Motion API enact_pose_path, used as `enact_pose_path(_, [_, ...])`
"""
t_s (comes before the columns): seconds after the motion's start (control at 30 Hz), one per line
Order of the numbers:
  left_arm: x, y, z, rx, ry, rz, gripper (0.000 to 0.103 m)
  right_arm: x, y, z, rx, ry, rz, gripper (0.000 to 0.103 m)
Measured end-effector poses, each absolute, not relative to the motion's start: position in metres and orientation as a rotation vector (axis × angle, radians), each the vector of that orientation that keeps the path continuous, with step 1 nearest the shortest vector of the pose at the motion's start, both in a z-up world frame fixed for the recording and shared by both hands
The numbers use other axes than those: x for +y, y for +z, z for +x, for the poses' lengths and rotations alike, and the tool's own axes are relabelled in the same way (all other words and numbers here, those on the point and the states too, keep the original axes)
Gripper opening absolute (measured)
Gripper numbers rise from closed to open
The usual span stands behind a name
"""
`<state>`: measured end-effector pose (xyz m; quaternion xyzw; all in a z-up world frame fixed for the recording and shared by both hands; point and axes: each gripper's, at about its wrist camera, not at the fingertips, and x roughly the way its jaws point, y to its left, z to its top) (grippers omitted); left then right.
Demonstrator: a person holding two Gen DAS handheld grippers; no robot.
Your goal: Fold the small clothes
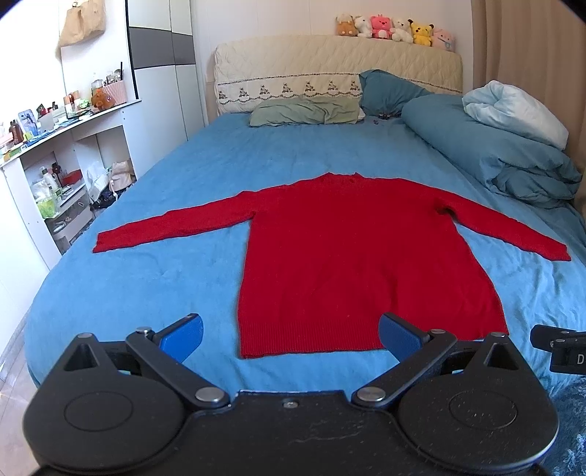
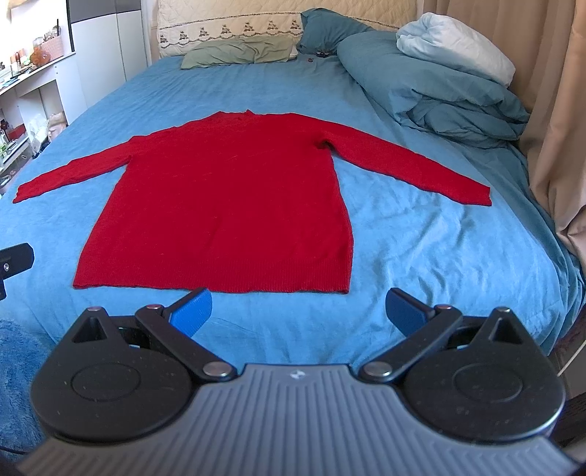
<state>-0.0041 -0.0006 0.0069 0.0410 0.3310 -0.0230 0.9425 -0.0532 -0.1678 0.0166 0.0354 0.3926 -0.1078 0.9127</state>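
A red long-sleeved sweater [image 1: 351, 263] lies flat on the blue bed sheet [image 1: 154, 278], both sleeves spread out, hem toward me. It also shows in the right wrist view [image 2: 227, 205]. My left gripper [image 1: 291, 337] is open and empty, hovering just short of the hem near its left corner. My right gripper [image 2: 298, 313] is open and empty, just short of the hem near its right corner. Part of the right gripper shows at the right edge of the left wrist view [image 1: 560, 348].
Pillows [image 1: 304, 111] and a bunched blue duvet [image 1: 487, 146] lie at the head and right side of the bed. Cluttered white shelves [image 1: 55, 183] stand to the left. A curtain [image 2: 556, 110] hangs on the right. Plush toys [image 1: 395, 29] sit on the headboard.
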Motion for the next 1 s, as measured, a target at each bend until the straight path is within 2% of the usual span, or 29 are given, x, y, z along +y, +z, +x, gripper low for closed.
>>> enact_pose_path(1.0, [0.0013, 0.0117, -0.0067, 0.661, -0.049, 0.072, 0.103, -0.1636, 0.0229, -0.0531, 0.804, -0.221, 0.073, 0.103])
